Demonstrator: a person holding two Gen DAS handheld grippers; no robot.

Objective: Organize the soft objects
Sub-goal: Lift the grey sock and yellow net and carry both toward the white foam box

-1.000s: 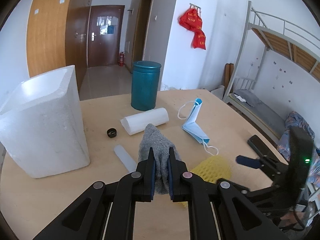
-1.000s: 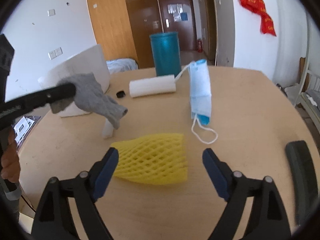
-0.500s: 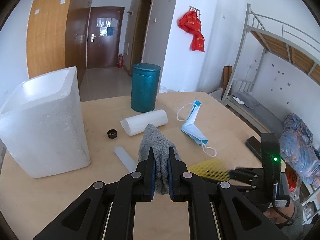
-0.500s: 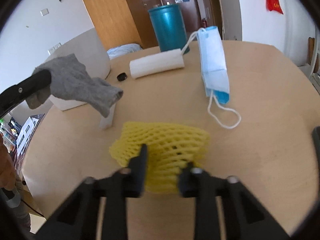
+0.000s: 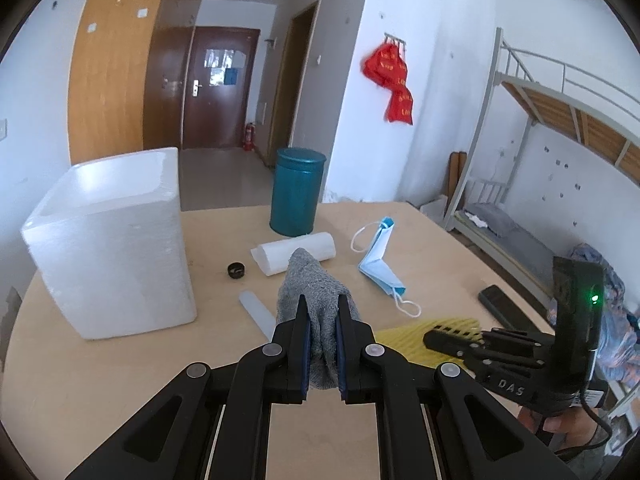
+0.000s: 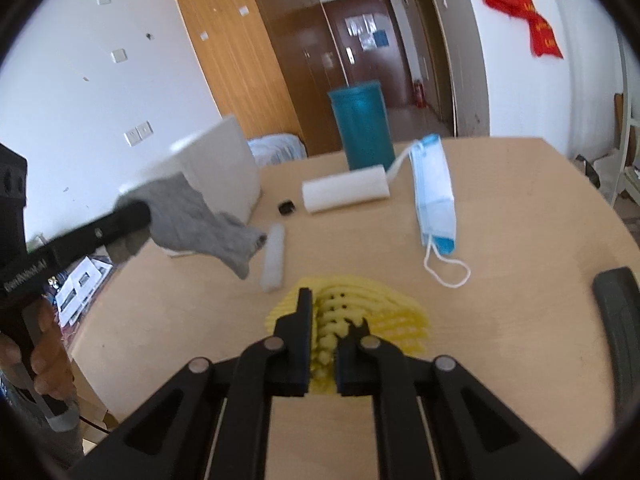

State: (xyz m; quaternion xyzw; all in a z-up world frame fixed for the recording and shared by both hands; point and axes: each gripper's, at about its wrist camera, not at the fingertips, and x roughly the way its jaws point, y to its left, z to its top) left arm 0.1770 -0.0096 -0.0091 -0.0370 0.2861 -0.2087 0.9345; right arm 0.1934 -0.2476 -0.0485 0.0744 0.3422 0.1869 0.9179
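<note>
My left gripper (image 5: 322, 312) is shut on a grey knit cloth (image 5: 314, 284) and holds it above the wooden table; the cloth also hangs at the left of the right wrist view (image 6: 200, 216). My right gripper (image 6: 330, 312) is shut on a yellow foam net (image 6: 372, 312), bunched between its fingers at the table's near side. The net and the right gripper show at lower right in the left wrist view (image 5: 436, 328). A white foam box (image 5: 108, 244), open at the top, stands at the left.
On the table lie a blue face mask (image 6: 434, 196), a white roll (image 6: 346, 194), a clear tube (image 6: 274, 258), a small black cap (image 6: 286, 208) and a black phone (image 5: 502, 304). A teal can (image 5: 296, 198) stands at the back. A bunk bed (image 5: 560, 168) stands right.
My right gripper has closed on the yellow net, squeezing it, and lifted it slightly. My left gripper keeps its hold on the grey cloth and has risen a little.
</note>
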